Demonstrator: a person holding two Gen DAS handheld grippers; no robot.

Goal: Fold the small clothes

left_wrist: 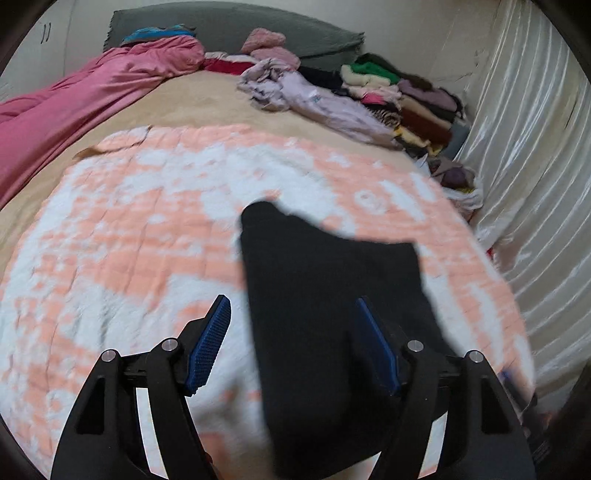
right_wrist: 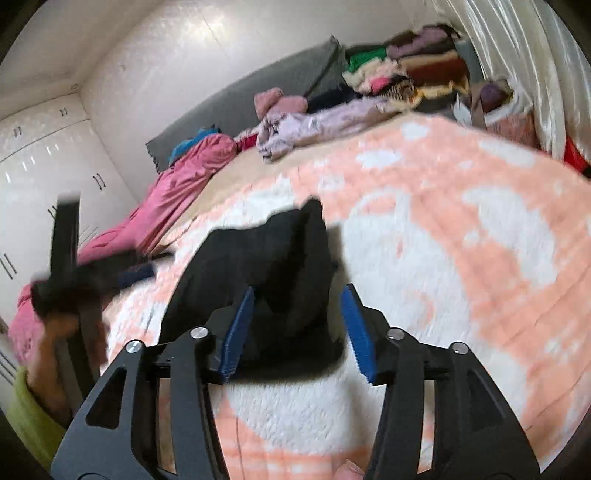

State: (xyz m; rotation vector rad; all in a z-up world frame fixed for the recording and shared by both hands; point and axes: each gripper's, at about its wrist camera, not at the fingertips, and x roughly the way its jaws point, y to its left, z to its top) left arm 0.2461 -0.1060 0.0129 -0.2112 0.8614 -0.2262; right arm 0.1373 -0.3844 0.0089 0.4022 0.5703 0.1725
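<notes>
A small black garment lies partly folded on an orange-and-white blanket spread over the bed. My left gripper is open just above it. Its right pad is over the cloth and its left pad over bare blanket. In the right wrist view the same black garment is bunched into a raised fold on the blanket. My right gripper is open around its near end, with a gap showing beside the right pad. A person's hand holds the blurred left tool at the far left.
A lilac garment and a stack of folded clothes lie at the far right of the bed. A pink quilt runs along the left side below a grey headboard cushion. A white curtain hangs on the right, and white wardrobes stand on the left.
</notes>
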